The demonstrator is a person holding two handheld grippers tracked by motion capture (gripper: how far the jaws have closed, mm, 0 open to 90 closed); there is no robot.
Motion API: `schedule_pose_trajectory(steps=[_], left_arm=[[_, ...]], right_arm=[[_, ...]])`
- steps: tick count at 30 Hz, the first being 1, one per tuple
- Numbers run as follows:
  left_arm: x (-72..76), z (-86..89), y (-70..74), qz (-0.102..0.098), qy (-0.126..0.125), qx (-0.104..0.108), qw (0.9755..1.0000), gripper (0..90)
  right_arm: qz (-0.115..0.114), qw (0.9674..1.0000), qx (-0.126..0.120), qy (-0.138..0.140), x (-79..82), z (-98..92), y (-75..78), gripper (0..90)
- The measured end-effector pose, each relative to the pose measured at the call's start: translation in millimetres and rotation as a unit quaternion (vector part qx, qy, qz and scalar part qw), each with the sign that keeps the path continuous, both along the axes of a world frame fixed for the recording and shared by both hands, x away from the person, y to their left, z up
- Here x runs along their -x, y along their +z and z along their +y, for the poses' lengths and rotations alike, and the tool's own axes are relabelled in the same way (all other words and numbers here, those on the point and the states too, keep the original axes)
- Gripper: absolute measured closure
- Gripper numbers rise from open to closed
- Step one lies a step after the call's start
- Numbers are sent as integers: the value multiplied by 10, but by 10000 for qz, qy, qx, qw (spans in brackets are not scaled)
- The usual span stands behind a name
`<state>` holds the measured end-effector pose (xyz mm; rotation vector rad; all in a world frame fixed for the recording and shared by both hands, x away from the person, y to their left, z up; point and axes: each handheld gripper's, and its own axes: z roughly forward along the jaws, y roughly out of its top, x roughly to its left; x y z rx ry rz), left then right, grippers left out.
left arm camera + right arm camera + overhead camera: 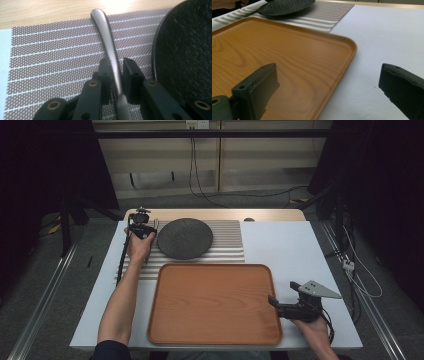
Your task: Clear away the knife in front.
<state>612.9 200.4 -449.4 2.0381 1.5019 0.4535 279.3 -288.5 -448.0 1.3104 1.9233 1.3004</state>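
My left gripper [147, 230] rests on the striped placemat [227, 247], just left of the dark round plate [185, 238]. In the left gripper view its jaws are shut on the handle of a metal utensil [106, 37], which lies on the placemat [50, 50] beside the plate [185, 50]. The handle's rounded end points to the table's far edge, and its other end is hidden under the jaws. My right gripper [283, 293] is open at the right rim of the wooden tray [215, 305]. One jaw is over the tray [287, 50], the other over the white table [387, 37].
The tray takes up the near middle of the table and holds nothing. The placemat [329, 15] and plate [287, 6] lie beyond it. A person's hand [227, 3] shows at the far left. Cables run across the floor behind the table.
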Motion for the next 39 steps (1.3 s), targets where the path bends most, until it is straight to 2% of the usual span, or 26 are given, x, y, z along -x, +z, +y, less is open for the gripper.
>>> schedule_pose_trajectory(steps=[4, 6, 12, 17, 25, 31, 35, 36, 39], left_arm=[[27, 24, 23, 141, -39, -28, 9999, 794], [48, 26, 40, 211, -114, -161, 9996, 796], [135, 50, 86, 498, -201, -203, 9984, 796], [211, 95, 89, 533, -294, -143, 9980, 795], [177, 101, 75, 490, -284, -34, 9984, 786], [172, 80, 81, 497, -373, -194, 9979, 788], [168, 78, 81, 535, -319, -165, 9979, 785], [167, 73, 80, 548, -221, -117, 9982, 786], [147, 39, 102, 635, -316, -341, 9969, 792]], right_arm=[[3, 10000, 12, -3, 6, 0, 0, 22], [1, 10000, 12, 0, 13, -1, 0, 22], [-11, 10000, 21, -24, 36, -2, 11, 22], [-17, 10000, 50, -10, 48, 2, 11, 22], [0, 10000, 42, -4, 32, 9, 8, 22], [22, 10000, 32, 23, 18, 24, 5, 22], [11, 10000, 52, 55, 15, 27, 5, 22], [4, 10000, 55, 57, 17, 28, 5, 22], [10, 10000, 38, 44, 22, 27, 6, 22]])
